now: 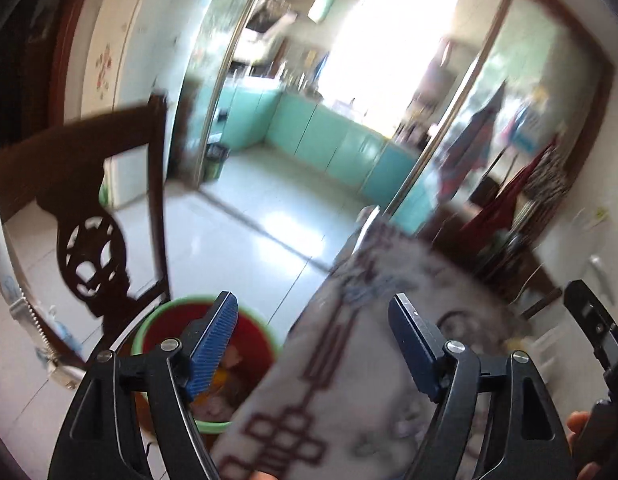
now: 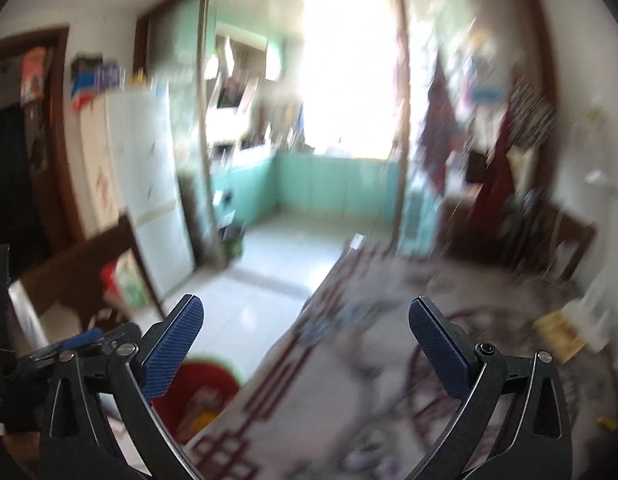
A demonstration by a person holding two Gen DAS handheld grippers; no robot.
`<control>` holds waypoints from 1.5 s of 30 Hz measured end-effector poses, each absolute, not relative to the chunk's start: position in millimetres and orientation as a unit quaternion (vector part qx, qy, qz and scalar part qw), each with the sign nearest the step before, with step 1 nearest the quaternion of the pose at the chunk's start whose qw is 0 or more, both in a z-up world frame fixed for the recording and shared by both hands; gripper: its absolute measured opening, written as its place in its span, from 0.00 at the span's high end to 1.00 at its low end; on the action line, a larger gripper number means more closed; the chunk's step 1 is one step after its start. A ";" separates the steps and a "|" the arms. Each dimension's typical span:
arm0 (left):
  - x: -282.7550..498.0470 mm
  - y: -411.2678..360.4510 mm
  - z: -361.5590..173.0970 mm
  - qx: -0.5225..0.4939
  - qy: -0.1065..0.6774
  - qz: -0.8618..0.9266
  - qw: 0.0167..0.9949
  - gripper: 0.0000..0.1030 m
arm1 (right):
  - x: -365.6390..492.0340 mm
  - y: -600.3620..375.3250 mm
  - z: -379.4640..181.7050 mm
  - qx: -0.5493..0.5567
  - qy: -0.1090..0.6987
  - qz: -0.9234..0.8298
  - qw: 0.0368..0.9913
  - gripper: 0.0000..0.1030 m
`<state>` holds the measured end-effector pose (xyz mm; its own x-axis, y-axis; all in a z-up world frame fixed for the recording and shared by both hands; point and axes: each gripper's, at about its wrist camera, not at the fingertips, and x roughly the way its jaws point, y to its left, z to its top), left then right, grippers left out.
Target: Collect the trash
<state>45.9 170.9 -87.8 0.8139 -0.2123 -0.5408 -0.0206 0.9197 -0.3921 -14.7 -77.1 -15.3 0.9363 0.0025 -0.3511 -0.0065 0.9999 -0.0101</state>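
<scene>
A red bin with a green rim [image 1: 249, 344] stands on the floor beside the table, with yellow and pale trash inside; it also shows in the right wrist view [image 2: 207, 392]. My left gripper [image 1: 313, 320] is open and empty, held above the table edge, its left finger over the bin. My right gripper [image 2: 305, 326] is open and empty above the patterned tablecloth [image 2: 349, 380]. A yellowish packet [image 2: 559, 336] lies on the table at the right, blurred. Part of the right gripper [image 1: 593, 324] shows at the right edge of the left wrist view.
A dark carved wooden chair [image 1: 93, 264] stands left of the bin. A white fridge [image 2: 149, 184] is behind it. A tiled floor [image 1: 245, 236] leads to a kitchen with teal cabinets [image 1: 329, 140]. Clothes hang at the right [image 1: 521, 188]. Both views are motion-blurred.
</scene>
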 end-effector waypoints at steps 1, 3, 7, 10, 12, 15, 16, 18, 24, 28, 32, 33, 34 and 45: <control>34.7 160.3 -77.3 -0.188 0.273 -0.046 0.942 0.22 | -23.4 -85.0 -10.3 -0.004 0.162 -0.007 0.987 0.00; 15.6 143.4 -60.9 -0.182 0.228 -0.037 0.956 0.16 | -43.2 -102.2 -3.8 0.001 0.134 -0.027 0.991 0.00; -22.4 110.3 -29.1 -0.155 0.142 -0.033 0.977 0.12 | -71.8 -130.0 3.0 0.022 0.106 -0.057 0.993 0.00; -43.8 79.9 -8.8 -0.115 0.116 -0.039 0.986 0.01 | -72.3 -147.5 9.4 0.038 0.149 -0.051 0.987 0.00; -55.9 62.2 1.0 -0.099 0.105 -0.038 0.989 0.01 | -73.2 -157.3 11.6 0.040 0.166 -0.050 0.984 0.00; -73.2 41.1 11.3 -0.094 0.098 -0.025 0.990 0.01 | -83.7 -170.6 11.1 0.038 0.178 -0.050 0.982 0.00; -77.3 35.4 13.8 -0.094 0.100 -0.024 0.990 0.01 | -87.5 -172.6 10.0 0.038 0.182 -0.050 0.981 0.00; -84.3 23.3 17.3 -0.091 0.110 -0.028 0.989 0.01 | -92.7 -176.7 8.6 0.035 0.189 -0.048 0.980 0.00; -93.3 3.3 20.5 -0.093 0.131 -0.031 0.987 0.01 | -107.4 -191.9 6.0 0.033 0.190 -0.052 0.980 0.00; -93.7 -5.0 23.4 -0.076 0.135 -0.024 0.988 0.01 | -107.9 -196.8 6.6 0.037 0.191 -0.050 0.980 0.00; -92.6 -9.4 20.3 -0.067 0.140 -0.026 0.988 0.01 | -108.8 -198.1 7.1 0.034 0.189 -0.051 0.980 0.00; -92.3 -10.6 19.7 -0.064 0.141 -0.027 0.988 0.01 | -108.7 -199.0 7.4 0.034 0.189 -0.050 0.980 0.00; -90.8 -13.3 19.5 -0.062 0.142 -0.026 0.988 0.01 | -109.0 -198.8 6.7 0.034 0.189 -0.049 0.980 0.00; -79.0 -29.1 17.1 -0.036 0.154 -0.018 0.987 0.01 | -105.5 -205.3 3.1 0.033 0.196 -0.048 0.979 0.00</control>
